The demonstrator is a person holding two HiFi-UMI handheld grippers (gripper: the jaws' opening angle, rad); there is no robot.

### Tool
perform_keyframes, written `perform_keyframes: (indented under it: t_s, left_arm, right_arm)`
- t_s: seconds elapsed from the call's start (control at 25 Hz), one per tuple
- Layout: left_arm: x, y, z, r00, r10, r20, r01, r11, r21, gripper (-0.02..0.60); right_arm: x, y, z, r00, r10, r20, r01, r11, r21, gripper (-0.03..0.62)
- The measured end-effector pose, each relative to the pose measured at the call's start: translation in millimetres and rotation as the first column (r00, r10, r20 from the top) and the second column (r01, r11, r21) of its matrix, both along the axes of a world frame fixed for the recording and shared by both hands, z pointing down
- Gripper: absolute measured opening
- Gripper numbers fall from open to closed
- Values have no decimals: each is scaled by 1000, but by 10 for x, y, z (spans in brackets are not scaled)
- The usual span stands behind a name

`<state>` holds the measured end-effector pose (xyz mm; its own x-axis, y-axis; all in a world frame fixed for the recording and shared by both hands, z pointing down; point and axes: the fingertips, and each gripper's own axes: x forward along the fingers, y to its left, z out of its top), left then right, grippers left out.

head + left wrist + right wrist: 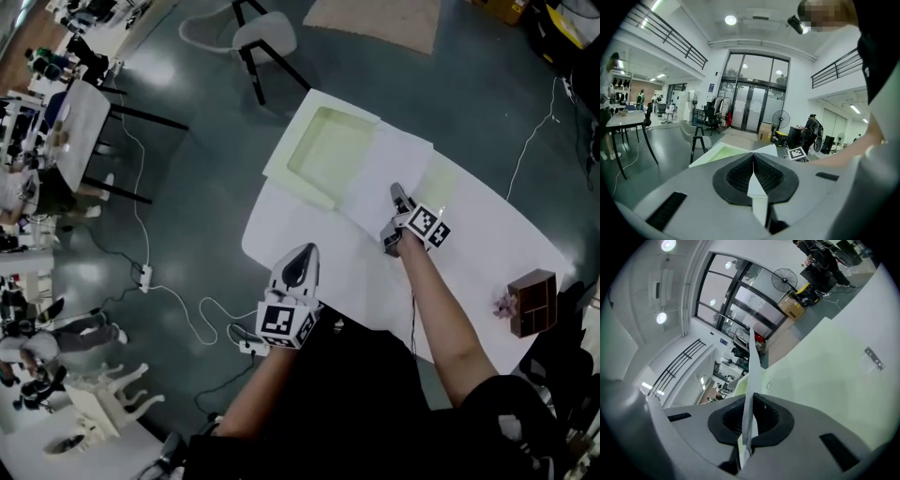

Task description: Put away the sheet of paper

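When I look down from my head, the green folder [328,150] lies open on the far part of the white desk [487,244]. The sheet of paper [384,173] lies right on the folder, over its middle, with green showing on both sides. My right tool [398,197] is at the side of the sheet nearest me. My left tool [302,258] is well away from the folder, by the desk's edge on my side. A small brown box [532,302] sits far off to the right of the folder.

From my left tool [753,157], the two pads are pressed together at their tips, and I see nothing sticking out from them. The folder [719,152] is ahead and a bit to the left, apart from the tool.

From my right tool [751,399], the pads are squeezed on the sheet [752,362]. It stands on its thin edge between them and pokes up past the tips. The folder's green inside [825,371] fills the space to the right, with a little metal clip [873,358] on it.

I think the sheet has to go flat inside the folder, toward the clip side. My right hand is much nearer and has the sheet, so it should do the moving. My left hand could help with the folder's cover.
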<state>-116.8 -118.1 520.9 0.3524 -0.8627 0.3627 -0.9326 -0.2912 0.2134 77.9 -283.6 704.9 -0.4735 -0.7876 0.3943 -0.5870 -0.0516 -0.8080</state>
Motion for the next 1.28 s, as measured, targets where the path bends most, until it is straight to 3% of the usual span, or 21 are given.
perform_keyframes:
  t_s: [0.24, 0.72, 1.28]
  left_arm:
    - [-265, -45, 121, 999, -21, -27, 20, 999, -33, 5]
    - [-520, -494, 248, 989, 119, -91, -126, 990, -67, 5]
    - [-1038, -905, 376, 979, 142, -144, -156, 983, -94, 5]
  right_arm:
    - [-183, -131, 117, 999, 43, 33, -41, 998, -48, -2]
    - [-364, -105, 220, 993, 114, -16, -115, 986, -120, -2]
    - [-707, -451, 432, 994, 78, -74, -88, 984, -156, -2]
